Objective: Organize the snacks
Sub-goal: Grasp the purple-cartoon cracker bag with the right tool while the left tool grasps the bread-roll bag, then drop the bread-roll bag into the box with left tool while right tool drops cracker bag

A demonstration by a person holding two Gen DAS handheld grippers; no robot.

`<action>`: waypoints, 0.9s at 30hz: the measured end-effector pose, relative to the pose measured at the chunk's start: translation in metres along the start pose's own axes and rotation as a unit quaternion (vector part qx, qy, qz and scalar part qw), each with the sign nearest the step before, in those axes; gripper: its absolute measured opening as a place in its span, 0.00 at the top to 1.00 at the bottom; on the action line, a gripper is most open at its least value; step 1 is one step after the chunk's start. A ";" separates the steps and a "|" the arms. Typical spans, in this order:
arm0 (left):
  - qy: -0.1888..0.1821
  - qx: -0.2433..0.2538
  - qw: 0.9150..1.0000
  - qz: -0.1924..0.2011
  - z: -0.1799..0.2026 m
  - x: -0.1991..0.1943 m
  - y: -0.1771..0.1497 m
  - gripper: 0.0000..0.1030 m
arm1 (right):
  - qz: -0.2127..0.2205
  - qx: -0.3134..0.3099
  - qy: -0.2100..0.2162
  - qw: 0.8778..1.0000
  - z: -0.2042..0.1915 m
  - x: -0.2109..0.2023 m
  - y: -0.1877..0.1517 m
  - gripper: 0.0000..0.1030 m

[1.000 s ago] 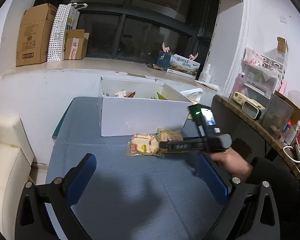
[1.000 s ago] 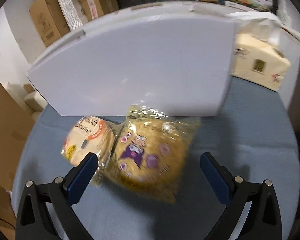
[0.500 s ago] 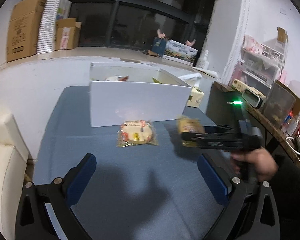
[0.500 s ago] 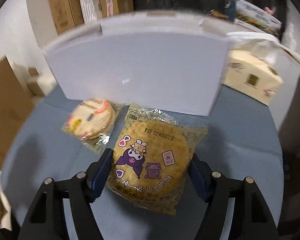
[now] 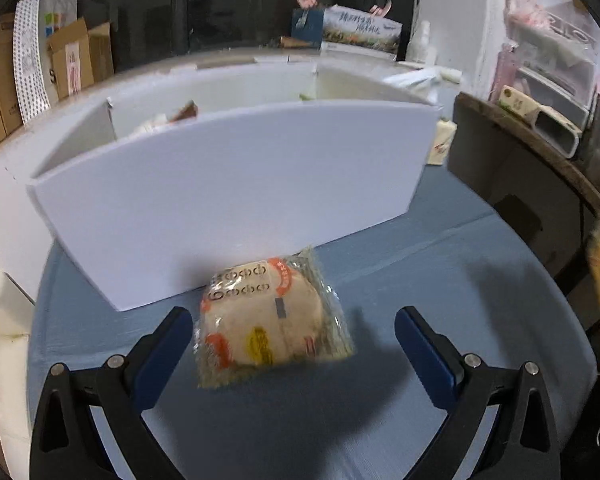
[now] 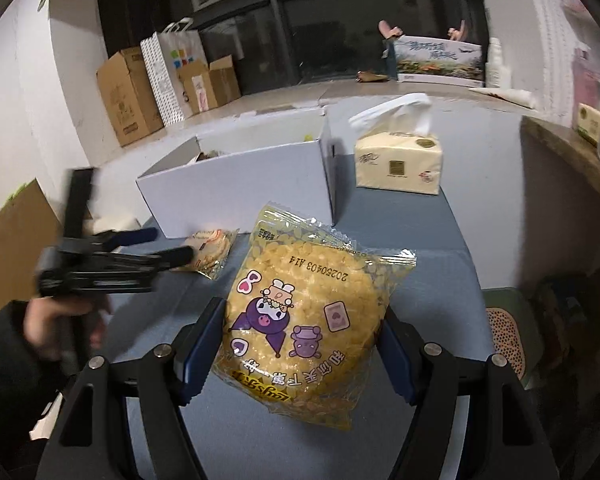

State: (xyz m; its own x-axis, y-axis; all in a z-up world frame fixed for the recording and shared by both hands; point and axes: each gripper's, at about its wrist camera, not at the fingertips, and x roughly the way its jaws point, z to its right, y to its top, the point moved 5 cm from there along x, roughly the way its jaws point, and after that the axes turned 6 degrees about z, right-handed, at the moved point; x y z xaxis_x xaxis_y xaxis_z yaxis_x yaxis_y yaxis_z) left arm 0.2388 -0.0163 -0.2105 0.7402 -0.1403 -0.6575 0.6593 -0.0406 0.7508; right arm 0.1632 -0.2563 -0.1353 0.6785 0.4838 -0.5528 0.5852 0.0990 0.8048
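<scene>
Yellow snack packet (image 6: 304, 320) bears purple cartoon figures; the pale round snack (image 5: 268, 324) shows orange and yellow print; white box (image 5: 228, 196); blue-grey table (image 5: 440, 264).

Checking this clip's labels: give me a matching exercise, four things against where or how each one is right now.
Things:
1. yellow snack pack
2. orange-print snack pack
3. tissue pack
4. left gripper

States:
A. lying on the blue table by the white box
B. open, around a pack without gripping it
C. clamped between the right gripper pads
D. standing right of the white box

Pairs: 1-C, 2-A, 3-D, 4-B
</scene>
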 end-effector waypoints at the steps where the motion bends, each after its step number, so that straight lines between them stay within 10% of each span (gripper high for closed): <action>1: 0.002 -0.003 1.000 -0.003 -0.001 0.006 0.000 0.00 | 0.000 0.001 -0.002 1.000 0.001 0.000 -0.001 0.26; 10: 0.028 -0.031 0.998 -0.054 -0.017 0.039 -0.005 0.01 | -0.006 0.001 0.006 1.000 -0.004 0.005 -0.009 0.26; 12: 0.035 -0.024 0.998 -0.051 -0.017 0.037 -0.004 0.15 | -0.008 -0.002 0.004 1.000 -0.005 0.006 -0.010 0.26; 27: -0.035 -0.054 0.993 0.097 -0.016 -0.107 -0.002 0.20 | -0.008 -0.025 0.025 0.999 -0.026 0.016 -0.001 0.26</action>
State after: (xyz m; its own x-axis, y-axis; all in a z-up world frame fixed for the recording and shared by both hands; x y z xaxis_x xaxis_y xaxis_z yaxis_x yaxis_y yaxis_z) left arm 0.1607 0.0148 -0.1423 0.8460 -0.2045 -0.4924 0.5184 0.0999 0.8493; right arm 0.1621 -0.2257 -0.1392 0.6463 0.5239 -0.5549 0.5713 0.1500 0.8069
